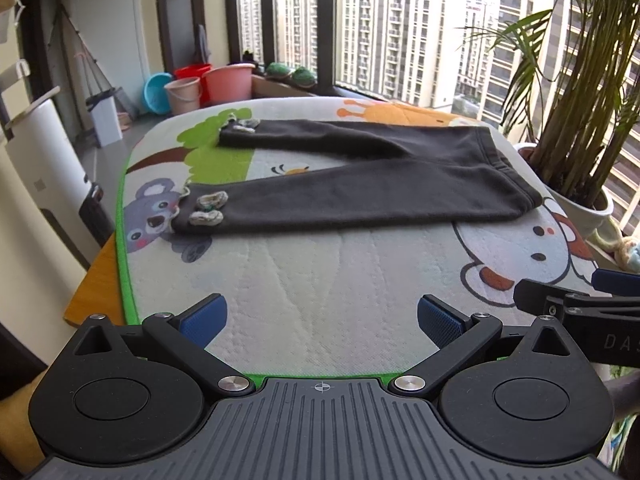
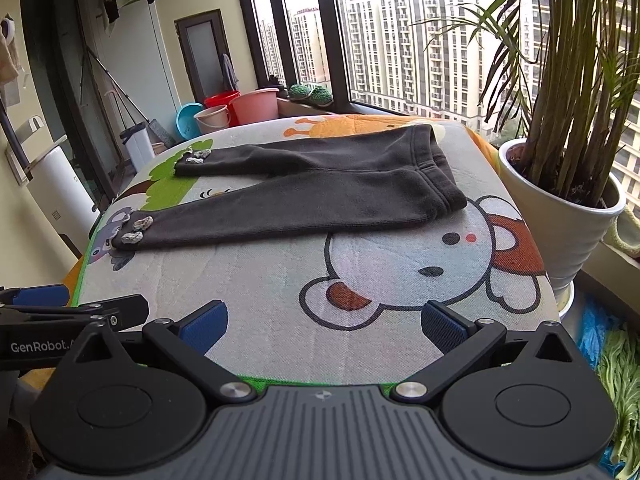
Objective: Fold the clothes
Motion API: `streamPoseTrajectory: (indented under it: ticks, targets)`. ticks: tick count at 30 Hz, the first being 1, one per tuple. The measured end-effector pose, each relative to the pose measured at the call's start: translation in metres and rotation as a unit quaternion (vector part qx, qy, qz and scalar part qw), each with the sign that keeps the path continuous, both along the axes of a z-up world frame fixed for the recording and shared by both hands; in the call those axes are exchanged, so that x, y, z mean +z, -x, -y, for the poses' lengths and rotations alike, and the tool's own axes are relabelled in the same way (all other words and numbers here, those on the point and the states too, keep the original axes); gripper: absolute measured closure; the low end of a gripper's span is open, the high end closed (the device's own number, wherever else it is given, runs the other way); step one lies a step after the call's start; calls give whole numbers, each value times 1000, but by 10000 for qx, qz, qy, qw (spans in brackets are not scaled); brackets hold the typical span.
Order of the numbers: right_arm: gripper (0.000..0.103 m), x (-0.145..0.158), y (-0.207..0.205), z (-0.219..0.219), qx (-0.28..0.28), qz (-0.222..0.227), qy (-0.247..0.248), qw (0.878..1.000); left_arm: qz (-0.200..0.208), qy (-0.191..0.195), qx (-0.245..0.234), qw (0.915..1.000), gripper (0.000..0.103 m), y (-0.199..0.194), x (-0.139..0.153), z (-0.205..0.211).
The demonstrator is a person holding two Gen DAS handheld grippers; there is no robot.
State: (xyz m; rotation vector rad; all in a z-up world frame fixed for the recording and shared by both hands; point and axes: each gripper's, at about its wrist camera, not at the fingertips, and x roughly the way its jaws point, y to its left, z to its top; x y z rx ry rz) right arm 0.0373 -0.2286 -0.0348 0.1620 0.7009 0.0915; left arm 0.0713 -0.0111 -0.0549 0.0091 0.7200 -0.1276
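Item: dark grey trousers (image 1: 360,184), laid flat and spread on the cartoon-print mat (image 1: 320,280). They lie ahead of both tongs, well apart from the tips. Waistband (image 2: 436,176) is ahead and to the right; the two legs run leftward and splay apart, with pale bow trims (image 1: 208,208) at the cuffs. No fold shows in them.

Tongs: left gripper (image 1: 322,320) and right gripper (image 2: 324,322) both have their blue pads spread wide and hold nothing. They hover side by side over the near edge of the mat.

Handling note (judgement): soft knit, likely to drag and bunch. For a lengthwise fold, pinch one leg at cuff and waistband together, lift only a little, and lay it squarely over the other so the edges meet.

Surroundings: potted palm (image 2: 560,208) close on the right, just beside the waistband end; its fronds could snag a wide swing. Plastic buckets (image 1: 224,84) lie far ahead-left, beyond the mat, clear of the work.
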Motion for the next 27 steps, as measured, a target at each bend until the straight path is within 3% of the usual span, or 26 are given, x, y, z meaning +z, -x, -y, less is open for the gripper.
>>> streamPoseTrajectory:
  ticks: [7,12,14,21,24,27]
  targets:
    - [0,-18,-62,22,176,87,-556,9983,-38,243,-310,9992,0,-55,-19,5]
    - [0,-30,-111,40,165,131,-1127,9934,354,442,-553,9969,0,-111,-16,13]
    - [0,-29,-126,49,76,308,-1409,9895,308,431,-549,9971,0,-133,-21,15]
    - [0,-60,-159,78,-304,-184,-2312,9722,-77,603,-338,9976,0,-180,-51,6]
    - [0,-58,-162,76,38,-277,-2189,9754,-94,667,-342,9971,0,-182,-63,0]
    - [0,-56,-165,75,380,-369,-2062,9771,26,461,-381,9982,0,-175,-67,6]
